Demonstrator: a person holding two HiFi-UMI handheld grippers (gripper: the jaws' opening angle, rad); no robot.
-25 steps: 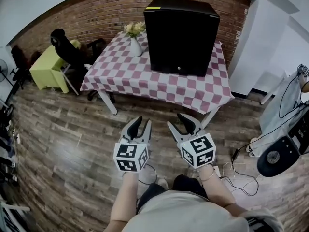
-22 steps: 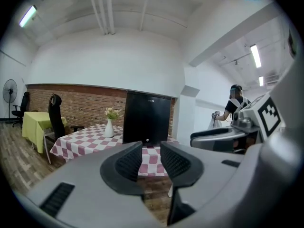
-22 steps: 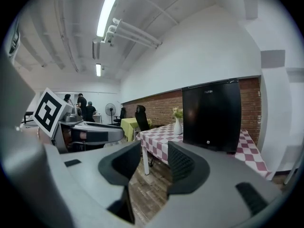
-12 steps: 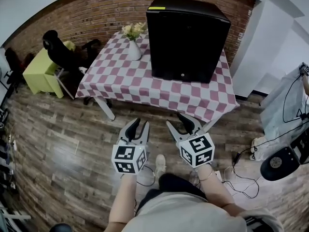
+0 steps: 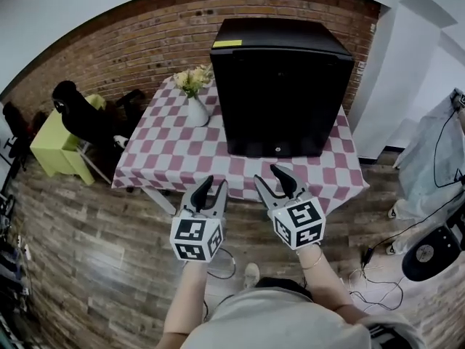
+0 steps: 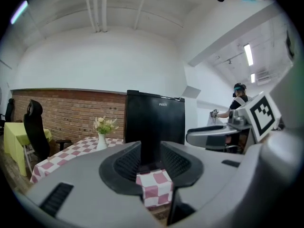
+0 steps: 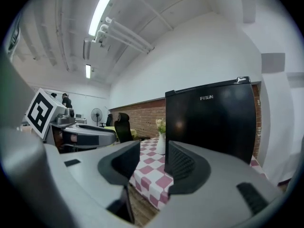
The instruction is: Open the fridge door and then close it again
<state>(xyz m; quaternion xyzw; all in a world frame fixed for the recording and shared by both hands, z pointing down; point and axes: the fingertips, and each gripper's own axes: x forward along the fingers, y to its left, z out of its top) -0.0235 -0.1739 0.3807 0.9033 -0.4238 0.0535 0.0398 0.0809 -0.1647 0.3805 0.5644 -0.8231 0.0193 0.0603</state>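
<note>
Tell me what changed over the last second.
The person walked closer: fridge and table loom nearer, and left gripper and right gripper are now near the table's edge. Nothing was gripped or released. Fridge door stays shut, vase unmoved, jaws apart and empty.

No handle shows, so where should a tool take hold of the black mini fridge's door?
Probably one vertical side edge of the black mini fridge's door, coming from the front: its face is flat, upright and handle-free, with only a small round fitting low at centre. Which edge is hinged cannot be told.
</note>
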